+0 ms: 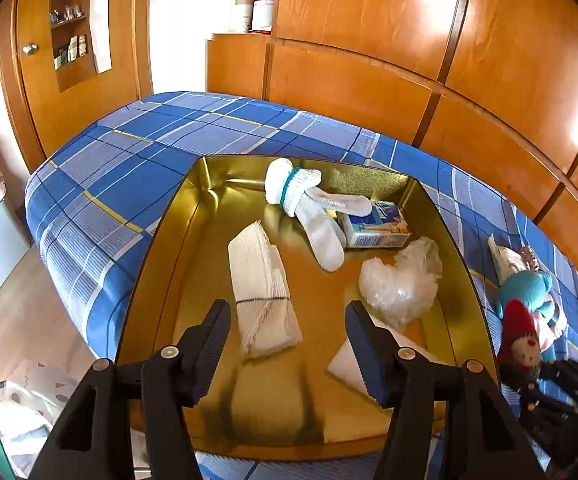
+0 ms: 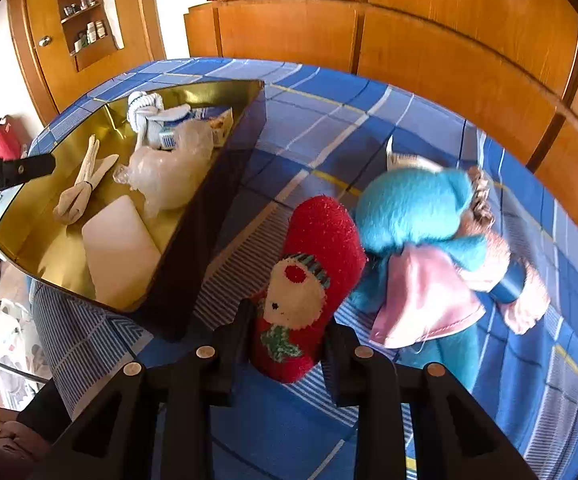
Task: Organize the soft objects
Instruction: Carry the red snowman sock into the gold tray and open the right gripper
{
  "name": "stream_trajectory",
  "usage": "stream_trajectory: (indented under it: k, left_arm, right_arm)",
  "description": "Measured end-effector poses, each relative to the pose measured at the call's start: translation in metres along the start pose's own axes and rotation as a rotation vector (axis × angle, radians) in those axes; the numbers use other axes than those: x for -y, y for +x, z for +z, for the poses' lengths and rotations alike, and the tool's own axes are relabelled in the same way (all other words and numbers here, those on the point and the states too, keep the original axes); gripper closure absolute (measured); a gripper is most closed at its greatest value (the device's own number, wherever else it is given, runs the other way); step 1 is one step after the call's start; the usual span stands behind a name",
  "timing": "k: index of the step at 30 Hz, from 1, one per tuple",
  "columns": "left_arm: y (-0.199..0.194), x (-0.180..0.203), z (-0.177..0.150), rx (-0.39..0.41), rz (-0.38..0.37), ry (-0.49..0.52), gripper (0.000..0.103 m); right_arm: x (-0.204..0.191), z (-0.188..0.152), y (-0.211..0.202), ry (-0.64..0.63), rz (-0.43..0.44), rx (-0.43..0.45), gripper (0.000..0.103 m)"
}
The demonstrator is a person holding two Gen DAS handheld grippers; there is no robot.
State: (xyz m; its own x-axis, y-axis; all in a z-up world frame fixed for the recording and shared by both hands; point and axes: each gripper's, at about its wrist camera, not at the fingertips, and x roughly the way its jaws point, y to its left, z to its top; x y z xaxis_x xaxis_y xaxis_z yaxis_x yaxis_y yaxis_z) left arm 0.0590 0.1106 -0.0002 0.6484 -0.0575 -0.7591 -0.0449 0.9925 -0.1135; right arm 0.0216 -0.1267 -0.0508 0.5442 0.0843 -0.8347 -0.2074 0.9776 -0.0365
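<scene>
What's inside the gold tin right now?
Gold tin holds a folded beige cloth, white socks, a small carton, crumpled clear plastic and a white pad. Anything beneath them is hidden.

We see a bedroom lined with glossy orange-brown wood panelling (image 1: 389, 32) that fills the upper right of both views, bright patches of light glaring on its panels. At the upper left stands a wooden door (image 1: 37, 92) with a round metal knob (image 1: 30, 48), and beside it a recessed shelf niche (image 1: 71, 20) holding small bottles and jars. A pale, brightly lit gap (image 1: 193, 24) opens between the niche and the panelling. The bed (image 1: 137, 168) wears a blue plaid sheet with white and yellow lines. At the lower left we see light wooden floor (image 1: 21, 332).
</scene>
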Motion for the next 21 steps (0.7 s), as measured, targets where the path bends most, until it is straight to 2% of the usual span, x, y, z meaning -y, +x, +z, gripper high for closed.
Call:
stream_trajectory:
  k: [6, 13, 21]
  left_arm:
    - [-0.01, -0.002, -0.007, 0.007, -0.001, -0.004, 0.042]
    - [-0.022, -0.008, -0.008, 0.044, 0.018, -0.012, 0.04]
    - [-0.04, -0.014, -0.006, 0.099, 0.041, -0.019, 0.038]
  right_arm:
    - [-0.017, 0.012, -0.021, -0.075, -0.044, 0.074, 0.074]
    - [-0.041, 0.028, -0.038, -0.158, -0.021, 0.132, 0.074]
    - [-0.071, 0.058, -0.028, -0.239, 0.154, 0.067, 0.074]
